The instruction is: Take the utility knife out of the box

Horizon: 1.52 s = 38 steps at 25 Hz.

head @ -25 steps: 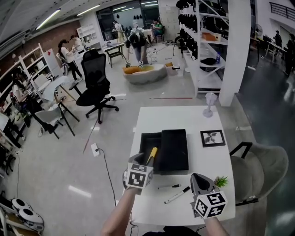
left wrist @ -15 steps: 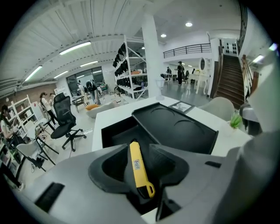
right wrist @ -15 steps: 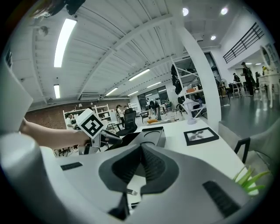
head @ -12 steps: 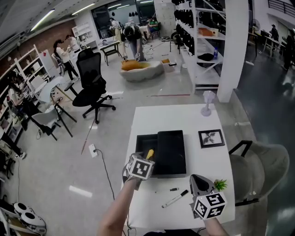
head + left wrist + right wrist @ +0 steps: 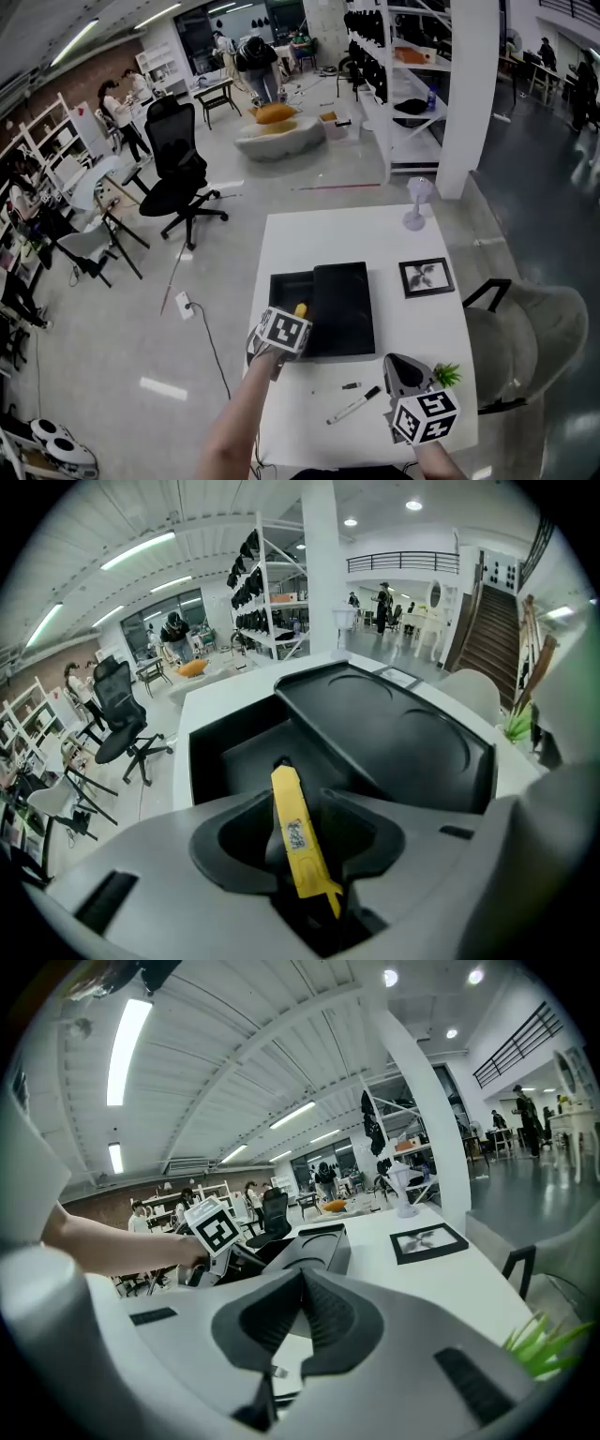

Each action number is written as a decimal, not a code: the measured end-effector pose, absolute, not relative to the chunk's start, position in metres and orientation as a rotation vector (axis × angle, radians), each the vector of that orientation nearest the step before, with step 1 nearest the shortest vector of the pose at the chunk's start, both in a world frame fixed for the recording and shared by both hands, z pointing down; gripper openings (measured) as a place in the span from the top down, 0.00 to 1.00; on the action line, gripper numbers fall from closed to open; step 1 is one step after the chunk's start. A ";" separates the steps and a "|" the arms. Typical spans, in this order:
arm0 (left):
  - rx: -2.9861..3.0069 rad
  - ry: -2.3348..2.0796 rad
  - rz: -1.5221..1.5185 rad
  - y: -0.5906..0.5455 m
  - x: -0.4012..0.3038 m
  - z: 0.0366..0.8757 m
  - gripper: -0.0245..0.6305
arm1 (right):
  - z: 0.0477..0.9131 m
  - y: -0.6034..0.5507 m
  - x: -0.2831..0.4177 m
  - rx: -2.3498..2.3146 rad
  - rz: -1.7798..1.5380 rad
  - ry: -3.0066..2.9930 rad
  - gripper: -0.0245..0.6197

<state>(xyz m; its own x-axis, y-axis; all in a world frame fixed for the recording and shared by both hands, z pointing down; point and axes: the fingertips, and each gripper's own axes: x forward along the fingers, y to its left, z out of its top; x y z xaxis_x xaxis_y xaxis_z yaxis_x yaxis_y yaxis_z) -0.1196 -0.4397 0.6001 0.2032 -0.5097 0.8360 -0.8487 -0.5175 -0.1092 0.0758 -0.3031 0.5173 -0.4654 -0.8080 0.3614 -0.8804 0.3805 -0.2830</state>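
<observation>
A black box (image 5: 289, 285) lies on the white table (image 5: 328, 239), its lid (image 5: 343, 306) slid to the right so the left part is open. My left gripper (image 5: 292, 319) is at the box's near-left edge, shut on the yellow utility knife (image 5: 301, 309). In the left gripper view the knife (image 5: 293, 829) lies pinched between the jaws of the left gripper (image 5: 298, 836), its far end pointing into the open box (image 5: 234, 752). My right gripper (image 5: 401, 370) hovers near the table's front right, and the right gripper (image 5: 302, 1283) is shut with nothing in it.
A white marker (image 5: 353, 405) and a small dark cap (image 5: 351, 385) lie on the table in front of the box. A framed picture (image 5: 427, 277), a small green plant (image 5: 448, 372) and a purple stemmed glass (image 5: 415, 202) stand to the right and back. A grey chair (image 5: 525, 333) is beside the table.
The left gripper, still holding the knife, has tilted a little at the box's front edge, and less of the knife shows in the head view. The right gripper has stayed put.
</observation>
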 end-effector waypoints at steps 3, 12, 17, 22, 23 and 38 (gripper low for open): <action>2.054 -1.229 1.254 -0.437 -0.121 0.611 0.76 | 0.519 -0.304 0.076 1.524 0.667 -2.465 0.96; 1.962 -1.198 1.402 -0.439 -0.122 0.624 0.76 | 0.522 -0.306 0.078 1.520 0.685 -2.454 0.96; 1.934 -1.195 1.465 -0.441 -0.125 0.629 0.76 | 0.524 -0.307 0.078 1.511 0.694 -2.452 0.96; 1.911 -1.180 1.560 -0.440 -0.127 0.635 0.76 | 0.525 -0.307 0.078 1.509 0.698 -2.450 0.96; 1.909 -1.176 1.560 -0.441 -0.127 0.636 0.76 | 0.526 -0.307 0.078 1.509 0.699 -2.449 0.96; 1.964 -1.224 1.614 -0.438 -0.122 0.634 0.80 | 0.530 -0.301 0.079 1.493 0.711 -2.440 0.96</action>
